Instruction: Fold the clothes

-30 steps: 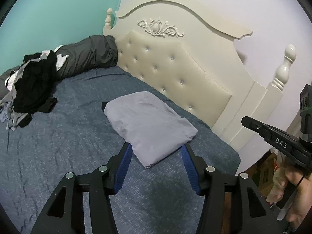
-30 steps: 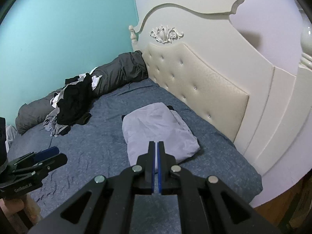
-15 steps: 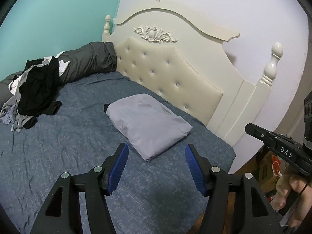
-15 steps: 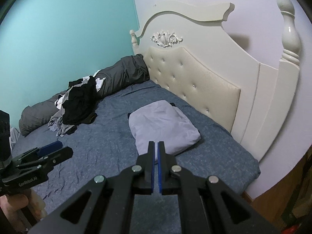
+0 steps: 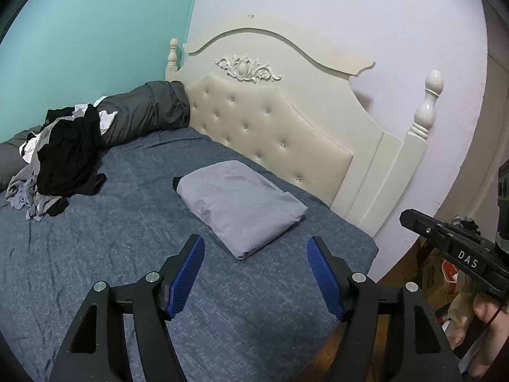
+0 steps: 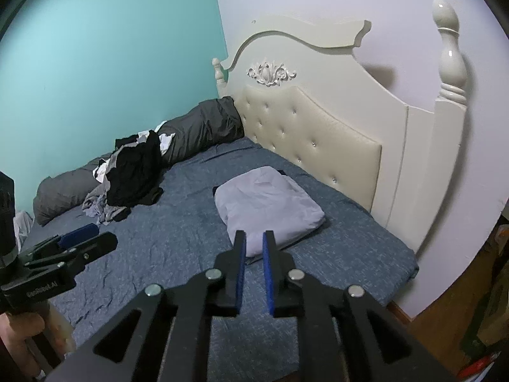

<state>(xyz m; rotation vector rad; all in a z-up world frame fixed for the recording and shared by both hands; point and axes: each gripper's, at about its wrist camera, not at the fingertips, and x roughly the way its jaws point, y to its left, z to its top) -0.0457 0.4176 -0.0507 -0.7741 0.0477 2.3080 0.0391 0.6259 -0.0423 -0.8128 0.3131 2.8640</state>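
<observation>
Left wrist view: the left gripper [image 5: 254, 273] is held wide open above the blue bed [image 5: 95, 254], with nothing between its blue pads [image 5: 187, 273]. Compared with a second ago, the camera is drawn back from the bed; the folded garment [image 5: 238, 210] looks smaller and farther, and more of the headboard [image 5: 286, 133] and the post [image 5: 428, 102] is taken in. The garment itself is not shifted: it lies folded flat near the headboard, with a dark item [image 5: 176, 182] peeking out at its far left corner. The right gripper [image 5: 451, 248] is seen side-on at the right edge, so its opening cannot be judged here. A retreat from a finished fold is suggested, though that is only a judgement.

Right wrist view: the right gripper [image 6: 254, 273], shut half a second ago, is now parted by a narrow gap and nothing is held in it. The folded garment [image 6: 270, 207] lies beyond its tips, untouched by them. At far left, the unfolded heap [image 6: 127, 178] is left against the grey roll [image 6: 197, 130].

What the heap contains cannot be made out: dark and pale cloth is tangled together. The dark item under the garment is mostly hidden. The bed's near side is cut off by the grippers.
</observation>
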